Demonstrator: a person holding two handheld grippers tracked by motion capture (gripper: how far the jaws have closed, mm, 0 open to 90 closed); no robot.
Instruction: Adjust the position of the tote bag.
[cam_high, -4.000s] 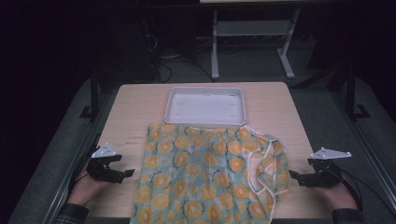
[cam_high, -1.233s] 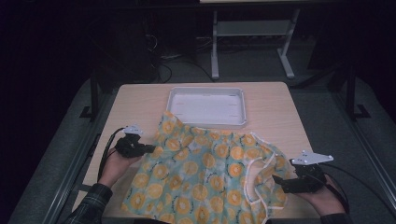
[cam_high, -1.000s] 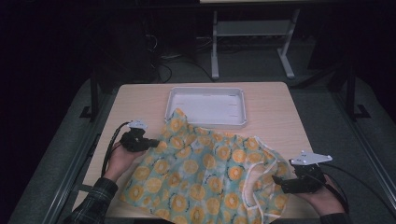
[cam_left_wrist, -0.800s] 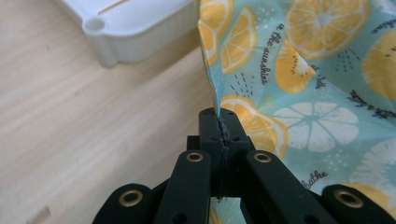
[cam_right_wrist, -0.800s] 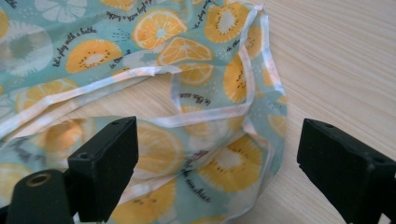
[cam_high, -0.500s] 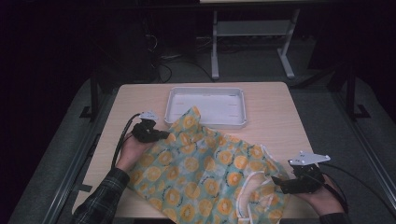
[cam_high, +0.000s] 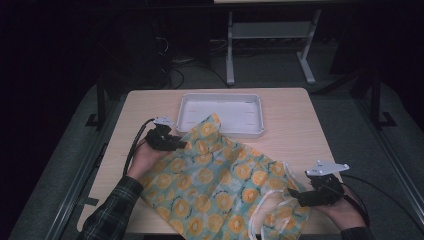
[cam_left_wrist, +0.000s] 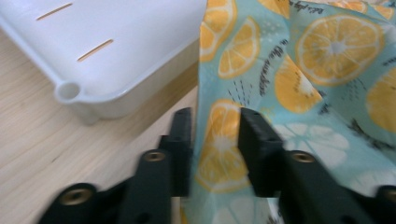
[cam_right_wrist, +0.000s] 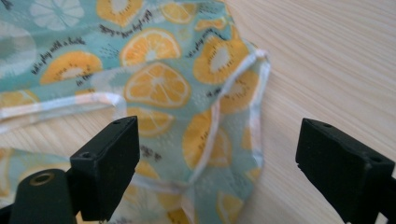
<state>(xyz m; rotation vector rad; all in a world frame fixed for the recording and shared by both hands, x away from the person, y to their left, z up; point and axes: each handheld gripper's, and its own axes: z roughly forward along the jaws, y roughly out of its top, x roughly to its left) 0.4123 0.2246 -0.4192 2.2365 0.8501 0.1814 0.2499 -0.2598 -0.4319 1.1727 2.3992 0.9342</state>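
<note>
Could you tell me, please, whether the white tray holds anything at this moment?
Nearly empty: the white tray holds no objects, but a corner of the orange-print cloth drapes over its near rim.

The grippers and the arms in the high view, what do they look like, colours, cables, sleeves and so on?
Both tools are black, two-jawed, with blocky square pads. The left tool and the right tool each carry a pale grey three-cornered plate on top and trail a black cable. The left forearm wears a dark plaid sleeve; a dark cuff shows at the right wrist.

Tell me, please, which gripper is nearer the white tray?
Left. The left gripper sits just beside the white tray at its near-left corner; the right gripper is well away, near the table's front edge.
</note>
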